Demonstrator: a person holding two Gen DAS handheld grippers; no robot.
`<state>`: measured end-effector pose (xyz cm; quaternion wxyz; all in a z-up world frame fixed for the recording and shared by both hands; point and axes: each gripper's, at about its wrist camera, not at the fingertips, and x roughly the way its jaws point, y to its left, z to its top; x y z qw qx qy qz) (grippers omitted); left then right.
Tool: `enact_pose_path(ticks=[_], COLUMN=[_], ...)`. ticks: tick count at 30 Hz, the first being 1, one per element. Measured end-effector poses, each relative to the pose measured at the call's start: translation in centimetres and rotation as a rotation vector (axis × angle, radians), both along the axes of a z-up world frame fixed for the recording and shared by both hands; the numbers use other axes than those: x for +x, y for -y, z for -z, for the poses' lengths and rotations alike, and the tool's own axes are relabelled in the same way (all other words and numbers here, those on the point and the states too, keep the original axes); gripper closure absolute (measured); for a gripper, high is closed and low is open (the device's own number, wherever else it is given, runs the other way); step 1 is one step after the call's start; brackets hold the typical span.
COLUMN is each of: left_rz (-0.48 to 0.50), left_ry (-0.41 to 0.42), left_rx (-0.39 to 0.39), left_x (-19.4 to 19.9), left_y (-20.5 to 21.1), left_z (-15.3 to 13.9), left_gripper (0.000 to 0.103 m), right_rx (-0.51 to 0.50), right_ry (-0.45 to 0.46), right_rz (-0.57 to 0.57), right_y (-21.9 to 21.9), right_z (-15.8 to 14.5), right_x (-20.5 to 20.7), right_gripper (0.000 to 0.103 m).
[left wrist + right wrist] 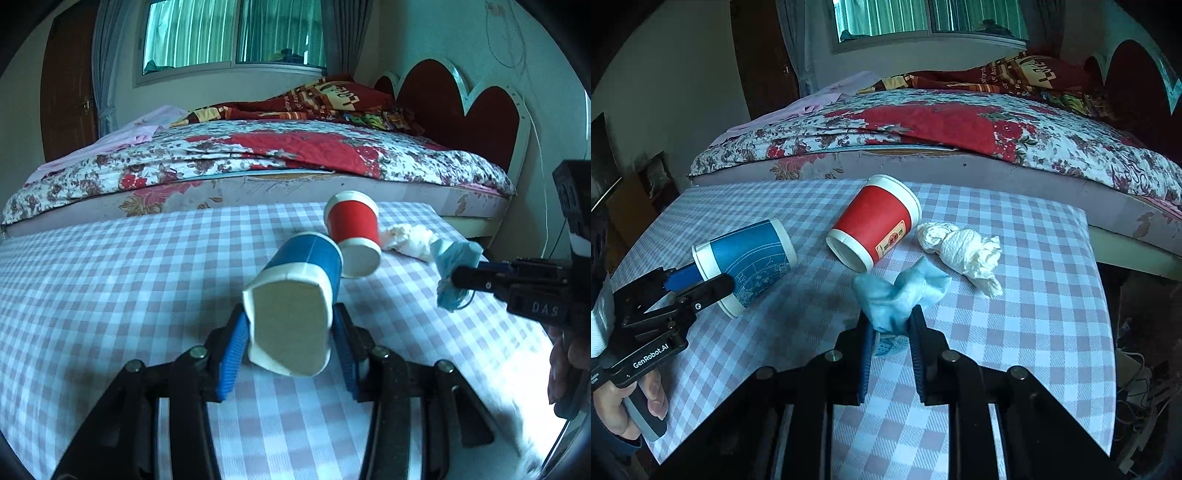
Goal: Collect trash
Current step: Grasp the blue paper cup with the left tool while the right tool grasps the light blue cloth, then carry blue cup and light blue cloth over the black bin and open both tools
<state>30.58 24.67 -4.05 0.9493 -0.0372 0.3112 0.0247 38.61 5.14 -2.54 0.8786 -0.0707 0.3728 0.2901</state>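
Trash was held in both grippers above a checked table: a blue cup squeezed between the left gripper's fingers, a blue rag pinched in the right gripper, likely for carrying off. Beyond the fingertips lay a red cup and a white tissue, uncollected.

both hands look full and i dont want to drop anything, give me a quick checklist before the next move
1. Left gripper clamped on blue paper cup: ok, cup squashed at its base.
2. Right gripper shut on blue crumpled tissue: ok.
3. Both items lifted off the checked tablecloth: cannot tell.
4. Red paper cup collected: not ok, lying on its side.
5. White crumpled tissue collected: not ok.
6. Trash bin in view: not ok.
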Motion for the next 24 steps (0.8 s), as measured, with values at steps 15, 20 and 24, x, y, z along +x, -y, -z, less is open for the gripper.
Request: enact_pose_path(ticks=[15,20,24], left_rz=[0.098,0.136,0.184], left_ry=[0.085,0.124,0.144], left_rx=[0.068,0.083,0.082], left_x=[-9.1,-12.0,-13.4], left_y=[8.0,11.2,14.3], left_z=[-6.5,-8.8,-9.6], left_gripper=[0.057,0.057,0.057], right_rx=[0.068,0.078,0.08], right_ry=[0.095,0.148,0.187], right_rz=[0.124,0.159,0.195], right_y=[10.1,13.4,16.5], right_z=[-6.9,-9.1,-10.3], right_x=[-11.5,-15.8,-18.7], right_gripper=[0.083,0.083,0.083])
